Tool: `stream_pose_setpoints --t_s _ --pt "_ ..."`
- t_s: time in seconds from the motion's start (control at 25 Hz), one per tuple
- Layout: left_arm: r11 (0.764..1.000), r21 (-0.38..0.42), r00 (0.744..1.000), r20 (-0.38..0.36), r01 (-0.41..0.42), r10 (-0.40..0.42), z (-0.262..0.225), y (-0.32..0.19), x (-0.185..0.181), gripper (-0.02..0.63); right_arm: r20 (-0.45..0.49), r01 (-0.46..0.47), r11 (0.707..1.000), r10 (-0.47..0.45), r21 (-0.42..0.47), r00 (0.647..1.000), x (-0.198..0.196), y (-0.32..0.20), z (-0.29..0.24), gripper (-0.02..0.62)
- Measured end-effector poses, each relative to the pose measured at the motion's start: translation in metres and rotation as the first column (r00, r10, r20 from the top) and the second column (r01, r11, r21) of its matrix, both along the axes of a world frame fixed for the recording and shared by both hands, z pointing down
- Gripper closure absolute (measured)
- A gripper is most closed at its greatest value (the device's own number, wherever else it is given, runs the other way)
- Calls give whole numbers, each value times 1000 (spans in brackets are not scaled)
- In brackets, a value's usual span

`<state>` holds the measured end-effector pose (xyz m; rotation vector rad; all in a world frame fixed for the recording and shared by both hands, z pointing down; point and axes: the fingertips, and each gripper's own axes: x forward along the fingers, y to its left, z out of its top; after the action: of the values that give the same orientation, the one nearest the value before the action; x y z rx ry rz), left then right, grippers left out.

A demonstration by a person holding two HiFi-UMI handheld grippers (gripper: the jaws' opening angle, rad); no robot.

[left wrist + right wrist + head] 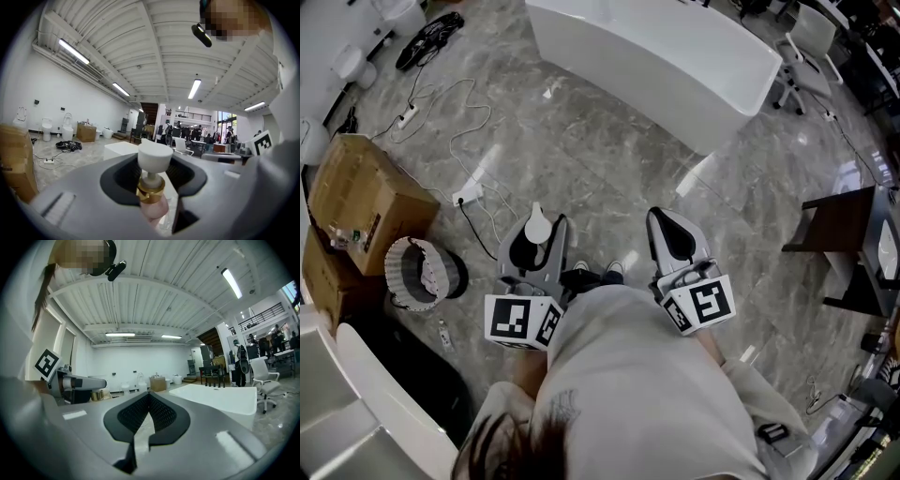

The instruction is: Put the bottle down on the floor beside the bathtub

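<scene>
A bottle point(152, 180) with a white round cap, a gold collar and a pinkish body stands upright between the jaws of my left gripper point(153, 190), which is shut on it. From the head view only its white cap point(538, 226) shows, above the left gripper point(536, 234). My right gripper point(671, 236) is beside it, held level, with its black pads point(161, 412) meeting at the tip and nothing between them. The white bathtub point(656, 56) stands ahead across the grey marble floor, also seen as the bathtub point(220, 397) in the right gripper view.
A cardboard box point(366, 202) and a white basket point(417, 272) stand at the left. A power strip with cables point(469, 195) lies on the floor ahead left. A dark wooden stand point(844, 234) is at the right, an office chair point(802, 47) beyond the tub.
</scene>
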<state>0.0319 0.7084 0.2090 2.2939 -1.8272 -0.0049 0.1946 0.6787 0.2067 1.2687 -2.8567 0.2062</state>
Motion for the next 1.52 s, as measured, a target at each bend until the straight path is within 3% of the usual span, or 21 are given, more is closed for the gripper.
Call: stream_pose_setpoints --t_s 0.6,1.16,1.52 --pt "1000 -13 1000 -16 17 -18 -3 -41 -8 403 10 -38 998 39 -52 999 14 -33 11 597" --pt "998 0 998 -17 -58 58 -9 -146 -55 403 -15 -108 993 108 -47 994 -31 -138 8 597" --pt "996 3 995 -28 -92 92 -8 -183 -85 403 -19 -168 984 167 -63 986 -51 -175 16 597"
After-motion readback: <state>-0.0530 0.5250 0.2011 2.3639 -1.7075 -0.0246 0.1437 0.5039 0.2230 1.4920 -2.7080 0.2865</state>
